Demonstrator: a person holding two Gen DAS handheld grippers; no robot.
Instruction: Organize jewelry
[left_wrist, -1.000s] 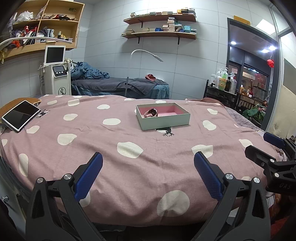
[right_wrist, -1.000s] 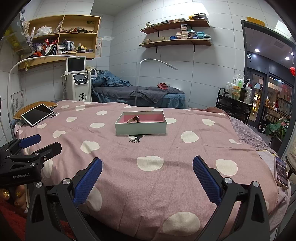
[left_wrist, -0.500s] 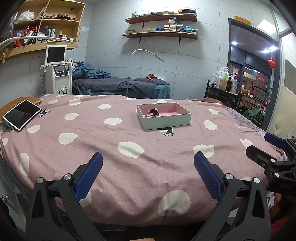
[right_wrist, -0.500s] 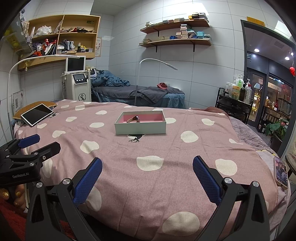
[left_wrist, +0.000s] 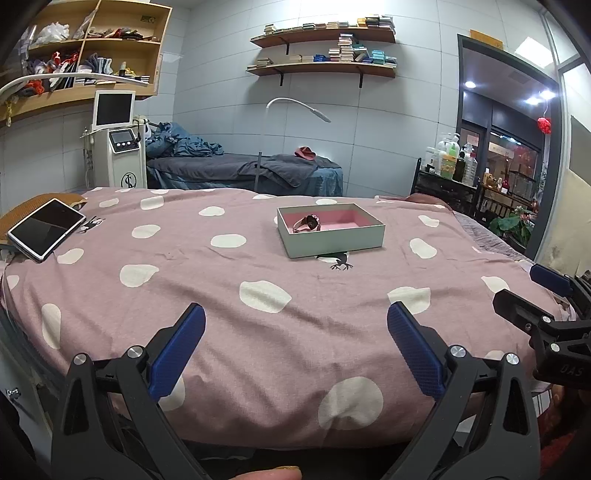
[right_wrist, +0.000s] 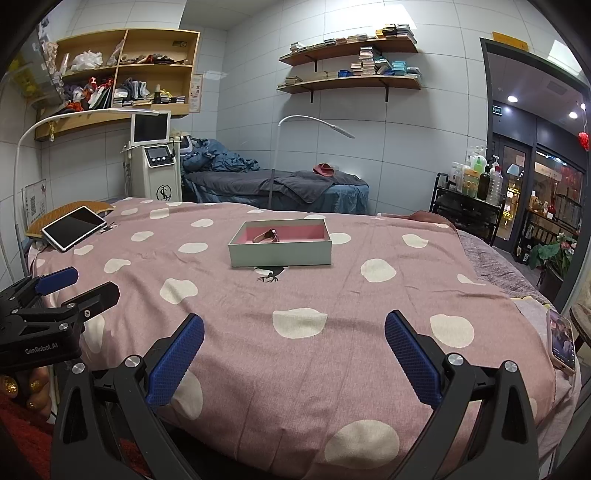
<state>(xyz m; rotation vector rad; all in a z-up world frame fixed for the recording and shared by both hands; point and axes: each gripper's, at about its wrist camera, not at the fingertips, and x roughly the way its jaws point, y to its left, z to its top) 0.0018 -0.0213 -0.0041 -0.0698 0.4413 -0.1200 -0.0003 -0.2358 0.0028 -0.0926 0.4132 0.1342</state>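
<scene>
Pink polka-dot bedspread fills the bed, grey box mid-cover holding a bracelet. Tablet far left, wall shelves behind. Left gripper and right gripper hover near, jaws apart, empty.

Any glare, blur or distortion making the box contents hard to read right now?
Left wrist view: strong fisheye bending at the edges, yet the box and bracelet are sharp. Right wrist view: same bending, bracelet small and half hidden by the box wall; bright doorway lights, no glare on it.
</scene>
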